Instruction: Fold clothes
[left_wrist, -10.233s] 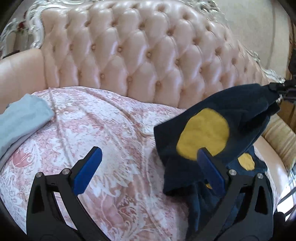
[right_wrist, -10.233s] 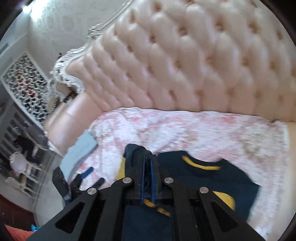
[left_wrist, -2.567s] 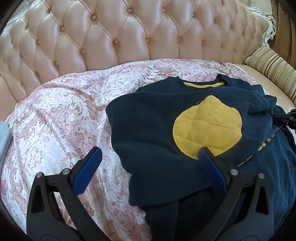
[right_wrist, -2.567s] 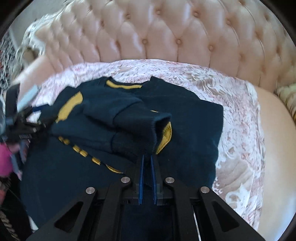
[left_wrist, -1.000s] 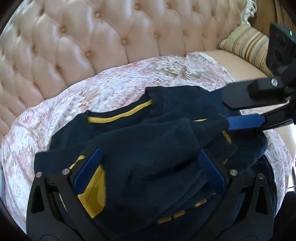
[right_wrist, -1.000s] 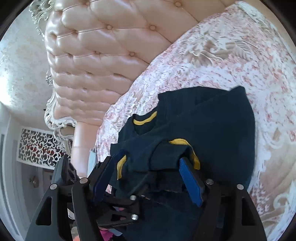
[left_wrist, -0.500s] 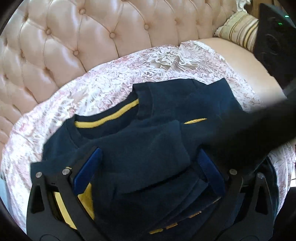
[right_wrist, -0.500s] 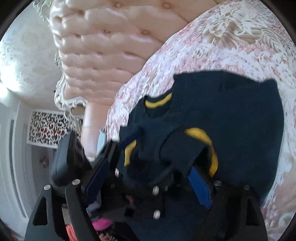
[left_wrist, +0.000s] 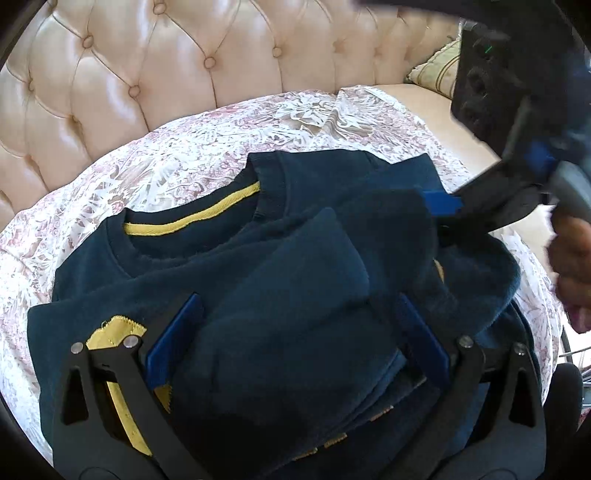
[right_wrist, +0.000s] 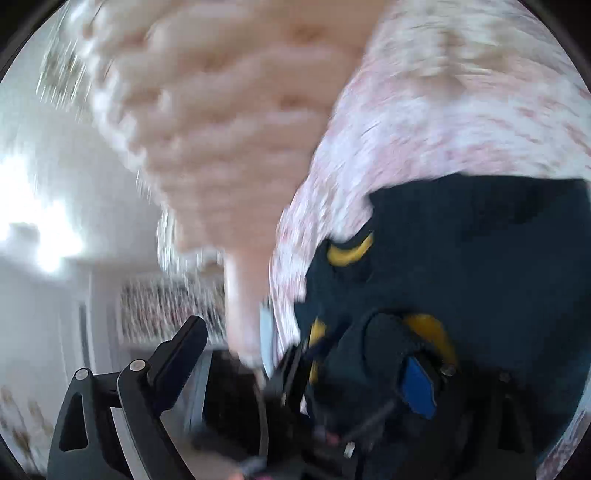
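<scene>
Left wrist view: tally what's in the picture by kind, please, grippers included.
Navy sweatshirts: 1
Floral bedspreads: 1
Tufted headboards: 1
Striped cushions: 1
Grippers: 2, the left gripper and the right gripper
Total: 6

Left gripper (left_wrist: 295, 343) pitched steeply down, fingers (left_wrist: 175, 341) spread wide, nothing pinched between the pads. Right gripper (right_wrist: 303, 369) near level and rolled, view motion-blurred; its jaws have just been opening and now stand wide, nothing clamped. From the left wrist view, the right hand (left_wrist: 570, 254) shows at right, wrapped round its handle.
</scene>
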